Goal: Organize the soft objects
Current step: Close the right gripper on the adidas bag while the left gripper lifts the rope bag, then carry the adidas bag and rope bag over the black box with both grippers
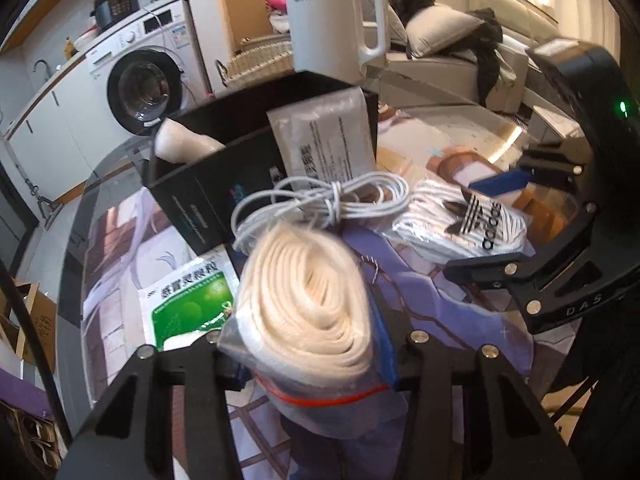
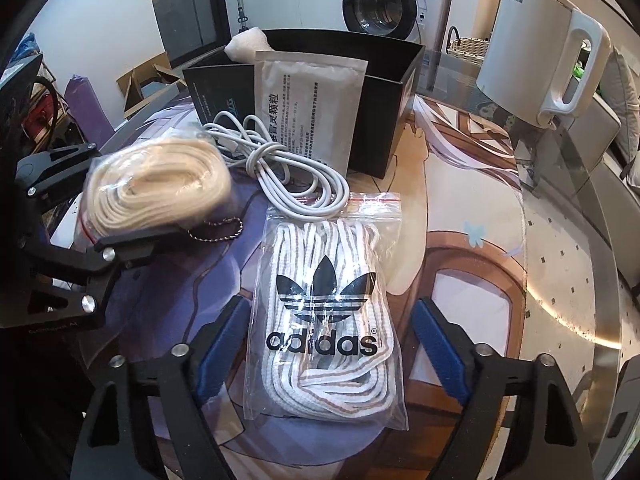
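My left gripper is shut on a clear bag of cream laces and holds it above the table; it also shows in the right wrist view. My right gripper is open, its blue pads either side of a zip bag of white Adidas laces lying on the mat; that bag also shows in the left wrist view. A black open box stands behind, holding a white roll and a silver sachet.
A coiled white cable lies in front of the box. A green sachet lies at the left. A white kettle stands at the back right. A small ball chain lies on the mat.
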`<action>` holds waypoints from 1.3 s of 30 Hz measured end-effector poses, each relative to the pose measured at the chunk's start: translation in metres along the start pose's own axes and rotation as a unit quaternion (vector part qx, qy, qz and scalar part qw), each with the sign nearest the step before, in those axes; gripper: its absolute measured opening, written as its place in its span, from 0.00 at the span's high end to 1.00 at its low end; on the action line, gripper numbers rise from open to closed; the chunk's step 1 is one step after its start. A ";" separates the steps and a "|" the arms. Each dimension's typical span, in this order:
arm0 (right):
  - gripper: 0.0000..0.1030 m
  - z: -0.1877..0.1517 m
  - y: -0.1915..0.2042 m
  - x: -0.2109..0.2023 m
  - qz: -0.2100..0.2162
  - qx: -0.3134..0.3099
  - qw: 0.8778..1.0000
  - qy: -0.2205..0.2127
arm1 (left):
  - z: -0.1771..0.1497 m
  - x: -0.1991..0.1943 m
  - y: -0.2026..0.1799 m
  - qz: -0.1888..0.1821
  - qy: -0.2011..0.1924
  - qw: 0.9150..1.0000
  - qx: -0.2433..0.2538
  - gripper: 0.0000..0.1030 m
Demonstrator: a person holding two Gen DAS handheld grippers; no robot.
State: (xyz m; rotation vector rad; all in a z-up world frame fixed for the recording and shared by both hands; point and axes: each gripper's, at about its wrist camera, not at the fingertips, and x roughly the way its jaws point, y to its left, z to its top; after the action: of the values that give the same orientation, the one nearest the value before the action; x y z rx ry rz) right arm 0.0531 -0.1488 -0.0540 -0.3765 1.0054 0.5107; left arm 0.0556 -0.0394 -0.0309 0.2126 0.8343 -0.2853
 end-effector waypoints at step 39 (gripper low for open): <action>0.66 -0.017 -0.022 -0.069 0.048 0.009 0.995 -0.084 | 0.010 -0.039 0.018 -0.022 -0.081 0.996 -0.044 0.65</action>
State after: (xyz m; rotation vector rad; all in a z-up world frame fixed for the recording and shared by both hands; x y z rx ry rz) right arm 0.0235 -0.1912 -0.0008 -0.2654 0.8675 0.6104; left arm 0.0438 -0.0189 0.0066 0.0885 0.6905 -0.3016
